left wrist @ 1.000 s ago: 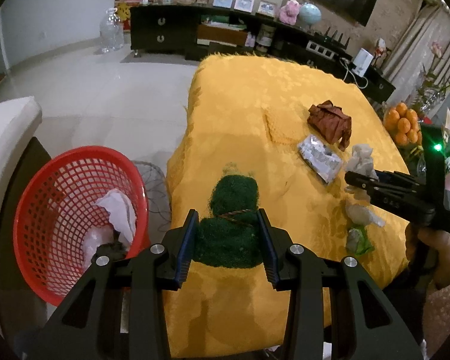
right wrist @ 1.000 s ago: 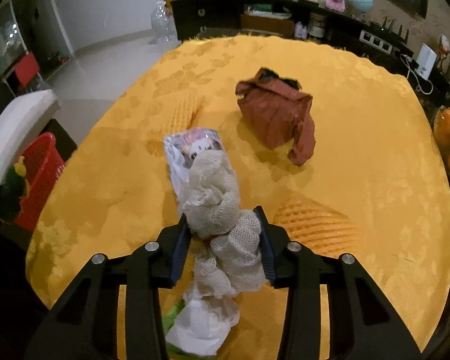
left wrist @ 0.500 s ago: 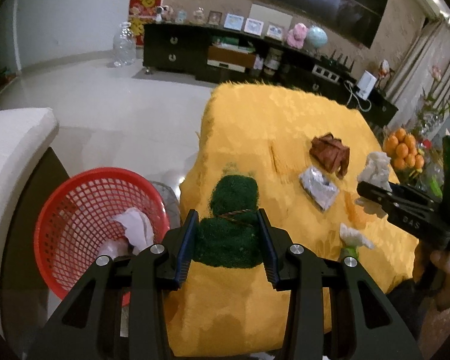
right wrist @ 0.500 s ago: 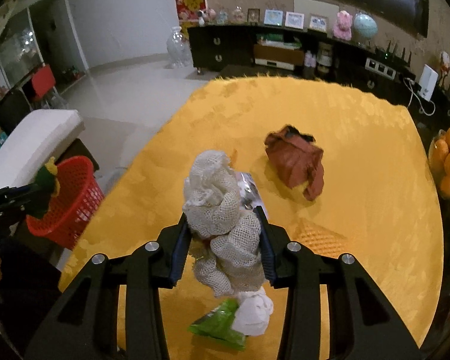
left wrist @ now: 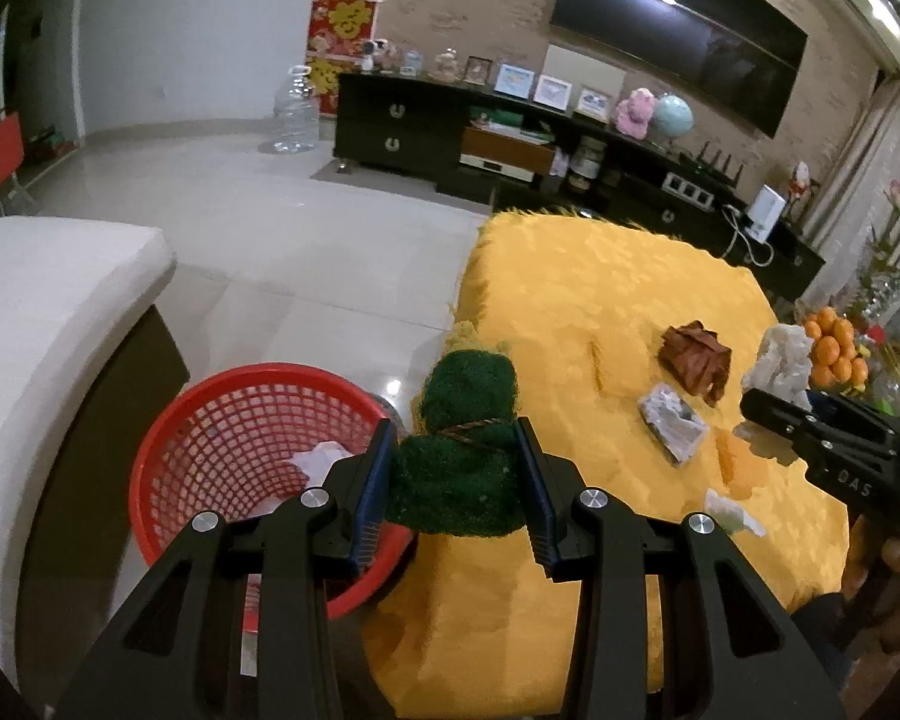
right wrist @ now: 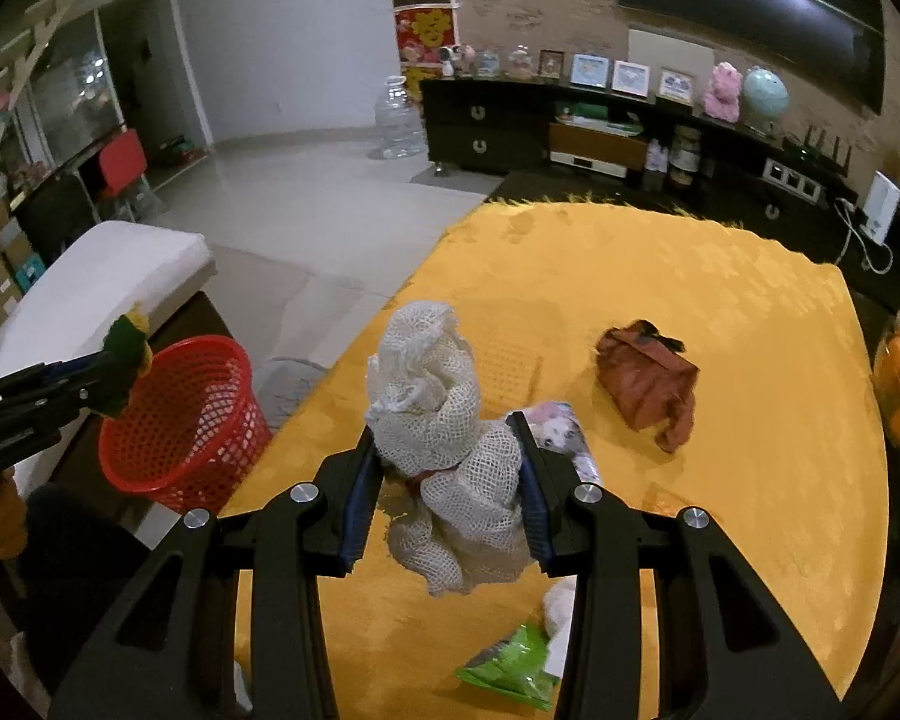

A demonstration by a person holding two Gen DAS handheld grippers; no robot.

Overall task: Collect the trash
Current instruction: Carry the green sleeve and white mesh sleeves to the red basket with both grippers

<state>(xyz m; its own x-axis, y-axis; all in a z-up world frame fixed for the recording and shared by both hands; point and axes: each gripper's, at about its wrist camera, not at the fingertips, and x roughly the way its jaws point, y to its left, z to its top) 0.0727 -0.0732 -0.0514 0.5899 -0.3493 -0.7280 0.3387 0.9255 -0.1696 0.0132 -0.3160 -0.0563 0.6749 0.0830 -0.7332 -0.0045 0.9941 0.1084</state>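
My left gripper (left wrist: pixel 453 474) is shut on a dark green mesh wad (left wrist: pixel 462 456), held above the table edge beside the red basket (left wrist: pixel 210 420) on the floor. My right gripper (right wrist: pixel 447 480) is shut on a cream mesh wad (right wrist: pixel 444 444), lifted over the yellow table (right wrist: pixel 690 300). The same cream mesh wad (left wrist: pixel 783 360) shows in the left wrist view, in the right gripper (left wrist: pixel 768 405). On the table lie a brown crumpled bag (right wrist: pixel 645 378), a silver wrapper (left wrist: pixel 672 429), a green packet (right wrist: pixel 510 669) and a white tissue (left wrist: pixel 732 513).
The red basket (right wrist: pixel 180 420) holds white paper and stands between the table and a white-cushioned seat (left wrist: pixel 48 312). A bowl of oranges (left wrist: pixel 834 348) sits at the table's right edge. A dark sideboard (left wrist: pixel 510 144) lines the far wall across open tiled floor.
Both grippers have risen with their wads still held. The cream wad has come up off the silver wrapper, and the table and basket look farther away.
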